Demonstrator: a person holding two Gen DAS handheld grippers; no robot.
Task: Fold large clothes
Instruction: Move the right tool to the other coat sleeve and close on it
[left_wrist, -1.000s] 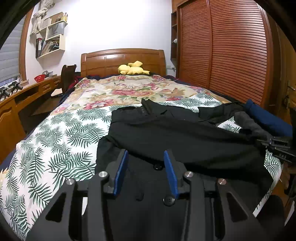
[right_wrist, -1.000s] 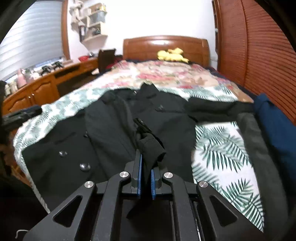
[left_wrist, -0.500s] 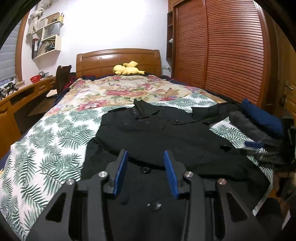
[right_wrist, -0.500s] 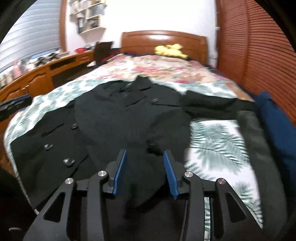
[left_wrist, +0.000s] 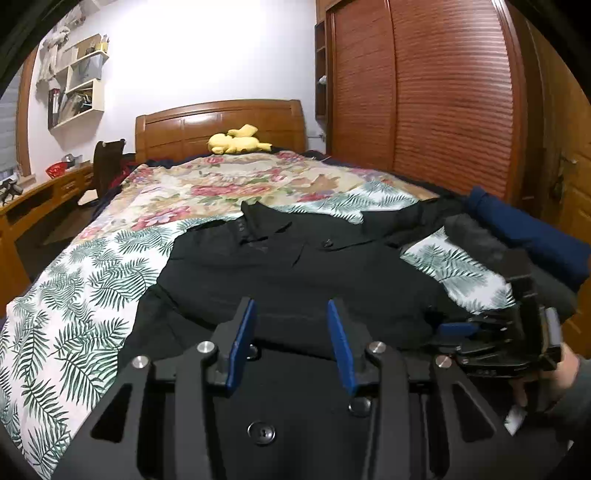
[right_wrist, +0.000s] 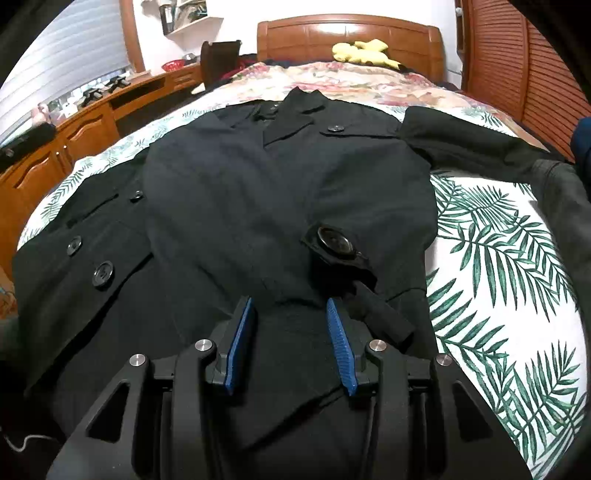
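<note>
A large black coat (right_wrist: 280, 184) with big buttons lies spread on the bed, collar toward the headboard. One sleeve is folded across its front, the cuff with a button (right_wrist: 334, 243) resting near the lower middle; the other sleeve (right_wrist: 472, 147) stretches out to the right. My right gripper (right_wrist: 291, 325) hovers just above the coat's lower front, open, with nothing between its blue pads. My left gripper (left_wrist: 291, 332) is open over the coat's (left_wrist: 295, 273) near edge and holds nothing. The right gripper (left_wrist: 498, 332) also shows at the right of the left wrist view, held by a hand.
The bed carries a palm-leaf sheet (right_wrist: 498, 258) and a floral quilt (left_wrist: 240, 184), with a yellow plush toy (left_wrist: 238, 144) by the wooden headboard. Folded navy and grey clothes (left_wrist: 517, 236) lie at the bed's right edge. A wooden desk (right_wrist: 74, 140) runs along the left, a slatted wardrobe (left_wrist: 443, 92) along the right.
My right gripper let go of the sleeve cuff it was pinching, opened, and dropped lower over the coat. The cuff now lies on the coat's front. My left gripper shifted sideways along the coat's near edge.
</note>
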